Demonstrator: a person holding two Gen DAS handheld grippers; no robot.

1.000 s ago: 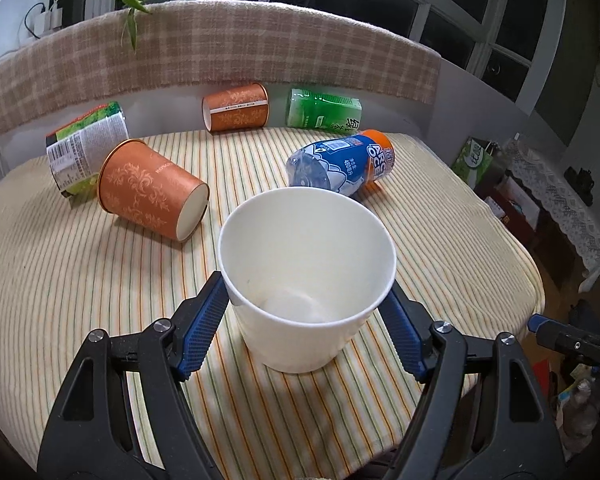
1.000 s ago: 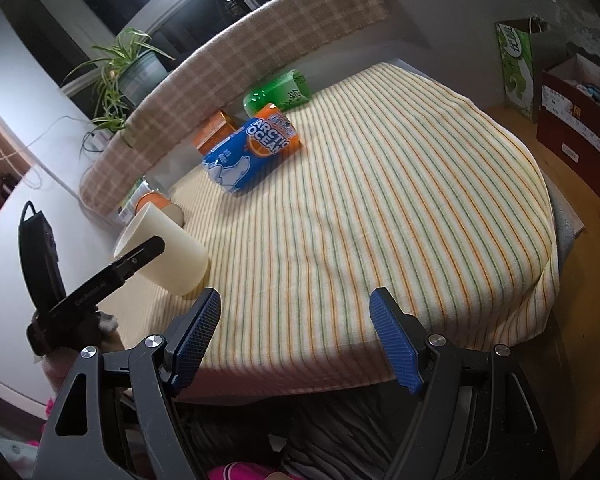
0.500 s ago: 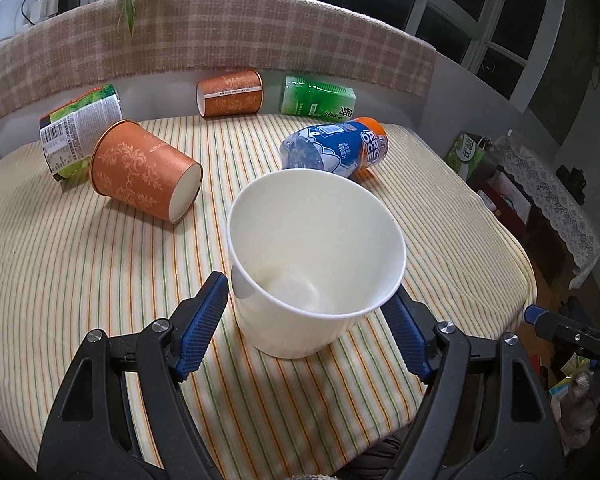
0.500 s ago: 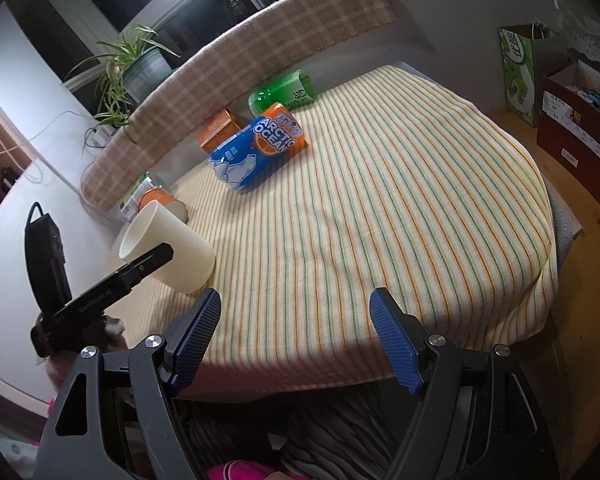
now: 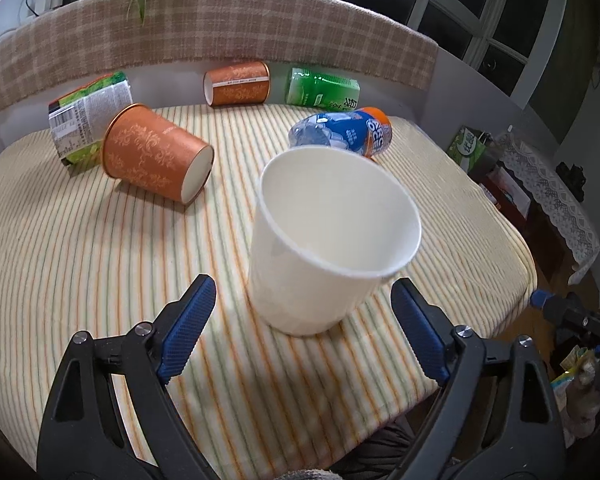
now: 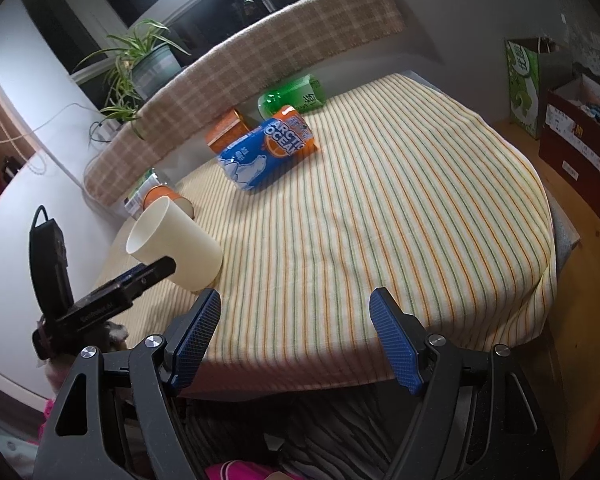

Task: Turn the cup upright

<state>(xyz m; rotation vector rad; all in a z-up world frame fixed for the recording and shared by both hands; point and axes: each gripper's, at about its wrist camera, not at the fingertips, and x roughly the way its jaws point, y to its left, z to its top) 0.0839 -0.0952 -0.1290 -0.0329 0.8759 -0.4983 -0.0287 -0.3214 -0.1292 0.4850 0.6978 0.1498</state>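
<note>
A white paper cup (image 5: 324, 240) stands mouth up on the striped tablecloth (image 5: 80, 248). It shows in the right wrist view too (image 6: 176, 244), near the table's left edge. My left gripper (image 5: 304, 328) is open, its blue pads apart from the cup on both sides, just behind it. My right gripper (image 6: 296, 332) is open and empty at the table's near edge. An orange patterned cup (image 5: 152, 154) lies on its side at the left. A second orange cup (image 5: 238, 89) lies on its side at the back.
A blue and orange bottle (image 5: 344, 136) lies behind the white cup. A green bottle (image 5: 320, 90) and a green labelled container (image 5: 86, 118) lie at the back. A checked backrest (image 5: 220, 28) curves behind the table. Boxes (image 6: 580, 140) stand on the floor at the right.
My left gripper has let go of the white cup and drawn back from it; its pads touched the cup before and now stand apart. The right gripper has barely moved.
</note>
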